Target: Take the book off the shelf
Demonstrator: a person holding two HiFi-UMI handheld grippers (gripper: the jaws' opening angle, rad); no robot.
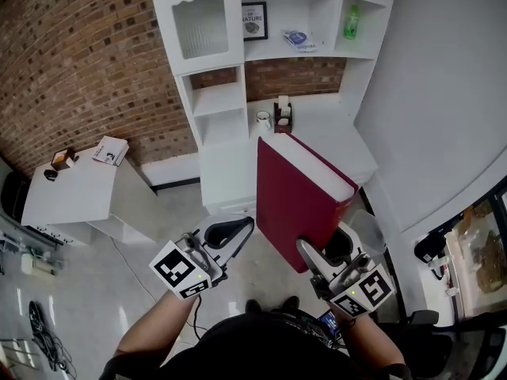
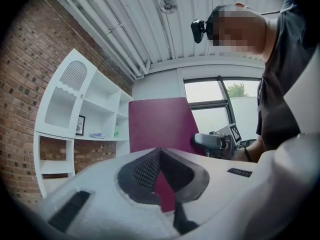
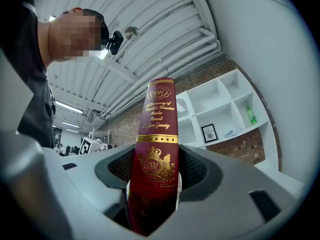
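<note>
I'm clamping my right gripper (image 3: 152, 176) onto the red book (image 3: 159, 114). The jaws are spreading wide, and the gilt-lettered spine is sitting squarely between the pads at the book's lower end. From the head view, the book is rising out of that gripper just toward 4 o'clock of centre, tilted, with its plain cover facing 9 o'clock and its white page edges running along the 1 o'clock side. It's hanging in the air, clear of the white shelf unit (image 1: 214, 101) up at 12 o'clock. My left gripper (image 1: 250, 223) is hovering at 7 o'clock with the jaws drawn together at the tips and gripping nothing. It's nosing in just beside the book's lower 9 o'clock edge, and I cannot tell whether it's touching. Up on the shelves a framed picture (image 1: 254, 20) and a green bottle (image 1: 352, 20) are sitting apart. A mug (image 1: 264, 119) is standing on the white worktop (image 1: 341, 145) below them. A small white table (image 1: 71, 196) is showing at 9 o'clock.
</note>
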